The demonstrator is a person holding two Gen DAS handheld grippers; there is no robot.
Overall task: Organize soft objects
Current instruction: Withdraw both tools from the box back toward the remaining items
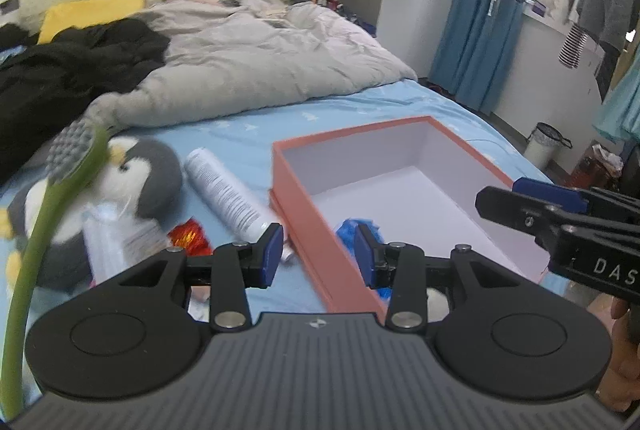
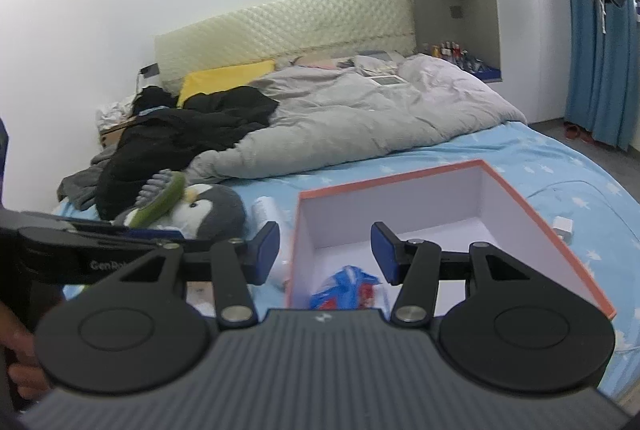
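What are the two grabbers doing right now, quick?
Left gripper: open, holding nothing, above the near edge of the orange box.
Right gripper: open, holding nothing, over the blue packet in the box.

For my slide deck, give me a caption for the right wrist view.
Open right tool above an orange box holding a blue wrapper, penguin plush beside it on the bed.

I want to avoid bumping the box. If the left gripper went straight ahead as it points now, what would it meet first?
Probably the orange box: its near left wall runs right between the open fingers of the left gripper. Depth is unclear, so it might pass just above the rim.
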